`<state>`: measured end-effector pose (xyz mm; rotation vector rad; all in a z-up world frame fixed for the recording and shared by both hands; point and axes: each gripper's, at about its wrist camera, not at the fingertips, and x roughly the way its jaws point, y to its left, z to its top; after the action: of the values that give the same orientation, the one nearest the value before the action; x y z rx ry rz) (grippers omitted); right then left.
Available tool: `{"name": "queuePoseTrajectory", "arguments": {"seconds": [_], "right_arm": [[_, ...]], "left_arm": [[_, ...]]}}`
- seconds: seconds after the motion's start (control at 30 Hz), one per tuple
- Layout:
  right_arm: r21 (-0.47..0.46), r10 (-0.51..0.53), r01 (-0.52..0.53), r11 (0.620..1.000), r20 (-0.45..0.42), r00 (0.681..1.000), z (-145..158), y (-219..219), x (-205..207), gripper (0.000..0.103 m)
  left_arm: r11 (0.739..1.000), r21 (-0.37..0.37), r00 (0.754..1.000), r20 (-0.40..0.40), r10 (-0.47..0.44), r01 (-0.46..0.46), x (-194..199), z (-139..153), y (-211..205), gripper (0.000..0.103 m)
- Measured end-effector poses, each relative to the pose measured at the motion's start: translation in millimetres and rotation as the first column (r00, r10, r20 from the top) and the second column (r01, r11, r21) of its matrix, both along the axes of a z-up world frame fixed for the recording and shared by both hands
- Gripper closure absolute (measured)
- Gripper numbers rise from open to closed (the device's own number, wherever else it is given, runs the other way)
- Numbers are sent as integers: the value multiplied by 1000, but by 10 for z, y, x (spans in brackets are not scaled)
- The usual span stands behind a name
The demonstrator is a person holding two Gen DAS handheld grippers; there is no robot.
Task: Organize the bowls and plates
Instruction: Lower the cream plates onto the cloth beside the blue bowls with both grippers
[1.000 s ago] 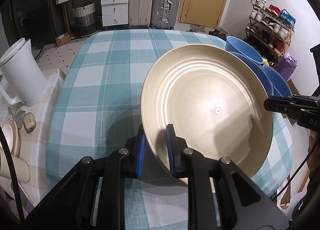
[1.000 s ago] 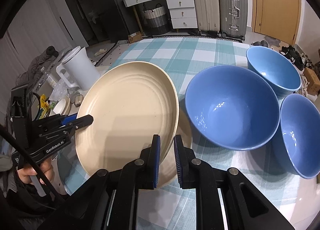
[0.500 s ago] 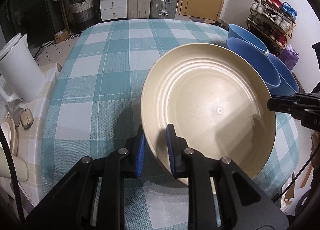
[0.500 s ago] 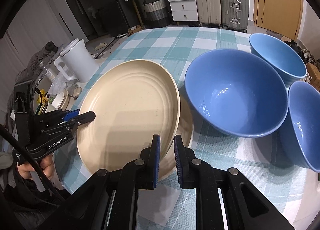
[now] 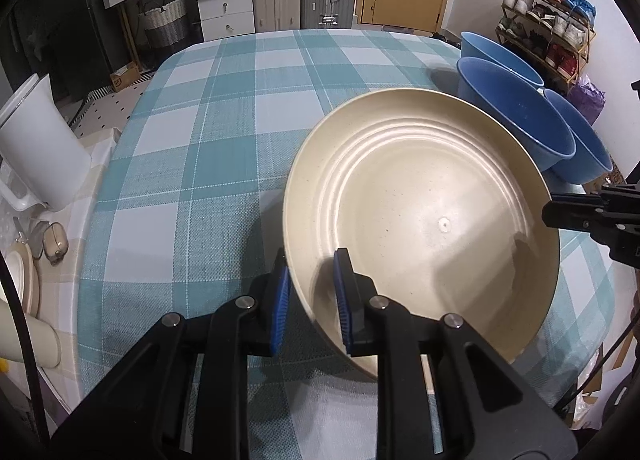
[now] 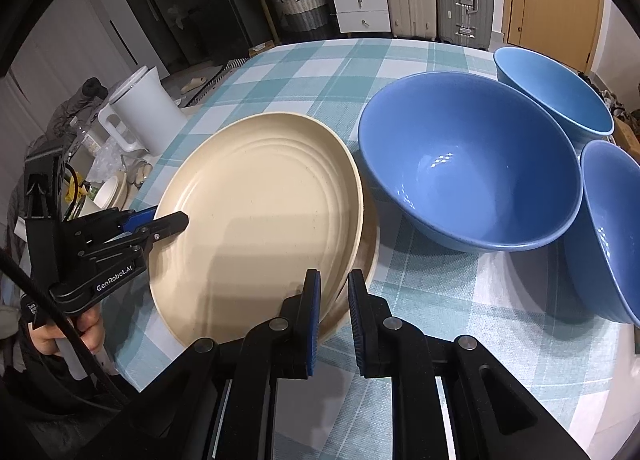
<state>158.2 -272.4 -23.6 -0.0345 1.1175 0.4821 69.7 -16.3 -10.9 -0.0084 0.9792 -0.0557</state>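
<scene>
- Cream plate (image 6: 260, 216) held off the teal-and-white checked tablecloth (image 5: 192, 164), tilted: in the right wrist view the edge twd the blue bowls sits low, the edge twd the left gripper sits higher
- Concave face up and open to both cams; plate is round, reads as an oval from the tilt and lens; long axis of that oval runs near-to-far in the right wrist view
- Second cream plate (image 6: 370, 248) lies flat on the cloth directly under the low edge; only a crescent of its rim shows; cannot tell if the two touch
- Left gripper (image 5: 310, 292): jaws nearly closed, blue pads pinching the plate's near-left rim, one pad inside, one outside
- Right gripper (image 6: 334, 316): jaws nearly closed on the near rim of the tilted plate; left pad over the inner face, right pad outside the rim, beside the lower plate's edge
- Plate surface: matte cream w/ fine dark specks, concentric stepped rings, small raised dot at centre, soft sheen
- Large blue bowl (image 6: 468, 164) just beside the plates, upright, glossy inside, rounded conical wall
- Far blue bowl (image 6: 556, 96) and right blue bowl (image 6: 612, 228) set close around it, same glaze and shape
- White plastic kettle (image 5: 36, 144) on a side surface left of the table, well apart from the plates
- Cloth: coarse woven texture
- Person's hand (image 6: 86, 334) grips the left gripper's handle
</scene>
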Motion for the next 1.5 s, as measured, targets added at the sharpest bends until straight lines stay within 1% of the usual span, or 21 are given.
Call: {"name": "queuePoseTrajectory", "arguments": {"seconds": [0.57,1.2,1.33,1.5], "right_arm": [[-72,1,0,997,14,1000,-66,69,-11,88],[-77,-6,6,997,2,1000,-169,65,16,88],[-77,-8,8,997,1,1000,-185,63,19,88],[-67,-11,11,998,-5,1000,-194,62,21,88]], "left_arm": [[998,53,1000,-9,-14,15,76,-137,-94,84],[989,142,999,-16,-37,39,98,-203,-206,81],[988,151,999,-17,-40,42,101,-207,-221,81],[990,137,999,-21,-38,41,99,-200,-206,80]]}}
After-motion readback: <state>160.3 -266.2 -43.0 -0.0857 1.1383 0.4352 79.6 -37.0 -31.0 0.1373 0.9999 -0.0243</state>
